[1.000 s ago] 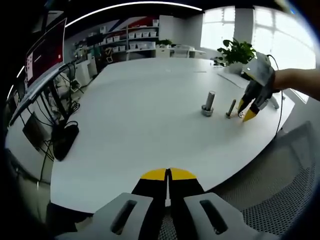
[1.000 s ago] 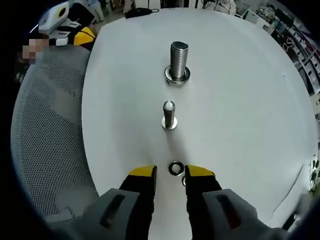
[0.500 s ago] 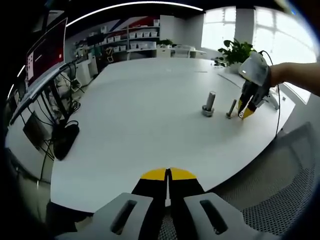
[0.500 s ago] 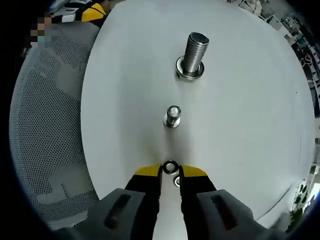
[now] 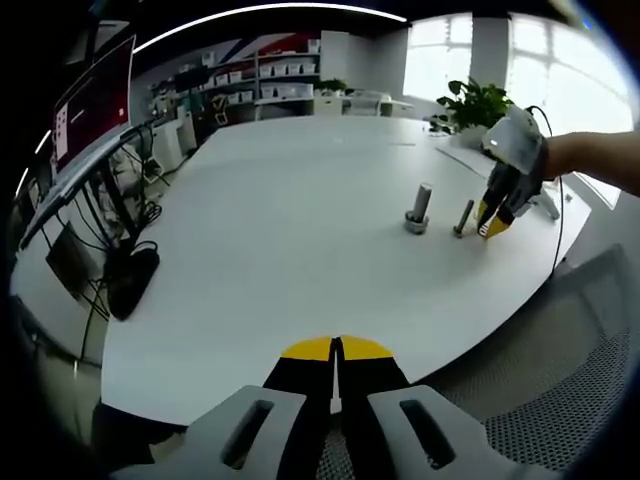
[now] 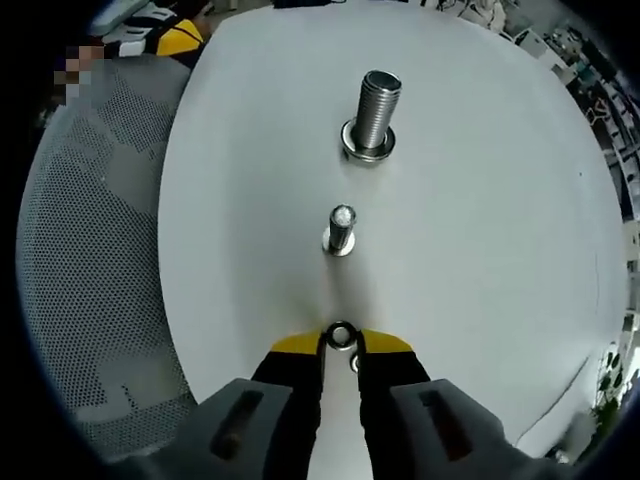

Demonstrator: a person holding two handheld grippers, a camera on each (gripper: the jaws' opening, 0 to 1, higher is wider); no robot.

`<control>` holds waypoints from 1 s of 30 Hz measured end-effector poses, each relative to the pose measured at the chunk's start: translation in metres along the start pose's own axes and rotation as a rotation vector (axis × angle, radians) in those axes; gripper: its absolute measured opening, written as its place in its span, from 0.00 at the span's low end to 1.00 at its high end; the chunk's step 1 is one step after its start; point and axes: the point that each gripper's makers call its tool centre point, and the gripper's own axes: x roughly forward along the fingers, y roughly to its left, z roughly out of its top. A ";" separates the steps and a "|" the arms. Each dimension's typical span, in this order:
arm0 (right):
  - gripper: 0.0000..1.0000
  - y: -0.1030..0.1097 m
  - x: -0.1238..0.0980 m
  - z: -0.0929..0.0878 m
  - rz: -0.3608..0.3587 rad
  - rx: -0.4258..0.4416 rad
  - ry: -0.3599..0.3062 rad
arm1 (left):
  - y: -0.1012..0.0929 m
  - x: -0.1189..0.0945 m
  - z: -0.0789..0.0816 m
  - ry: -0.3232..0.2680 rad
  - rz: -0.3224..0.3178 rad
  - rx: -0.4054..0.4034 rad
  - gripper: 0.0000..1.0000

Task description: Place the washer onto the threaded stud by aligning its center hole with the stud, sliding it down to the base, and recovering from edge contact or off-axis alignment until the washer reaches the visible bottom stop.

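Here, in the right gripper view, the washer [image 6: 342, 333] is seen pinched between the yellow tips of the right gripper [image 6: 341, 344], held on edge so that its center hole faces the camera. A second small ring [image 6: 353, 362] lies on the white table [image 6: 480, 230] just behind the tips, between the fingers; whether it touches them cannot be told. Straight ahead of the tips stands the small threaded stud [image 6: 340, 229], upright on its base, apart from the held washer. Farther along the same line stands a larger threaded stud [image 6: 374, 115], with a ring already seated around its foot. No open container is made out on the table. To the left of the fingers a grey mesh chair [image 6: 90, 260] is seen past the table's edge.

In the left gripper view the whole table [image 5: 280, 230] is shown from its near edge, which the close view lacks. The left gripper [image 5: 336, 348] is held low at that edge with its yellow tips pressed together on nothing. Far ahead and to the right of these tips, the right gripper [image 5: 493, 222] is seen just beside the small stud [image 5: 464, 216], with the larger stud [image 5: 419, 206] near it. A potted plant [image 5: 472, 103], shelves holding white bins [image 5: 262, 78] and a monitor [image 5: 92, 100] are also taken in; the bins' contents cannot be told.
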 end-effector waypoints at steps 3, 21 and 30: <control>0.14 -0.001 0.001 0.001 -0.023 0.056 -0.024 | 0.000 0.000 0.000 -0.001 0.001 -0.001 0.00; 0.14 0.005 -0.010 0.007 -0.037 0.332 -0.189 | -0.001 0.000 -0.001 0.011 0.000 -0.002 0.00; 0.14 0.009 -0.038 0.034 -0.012 0.335 -0.251 | 0.000 0.000 -0.001 0.006 0.005 0.002 0.00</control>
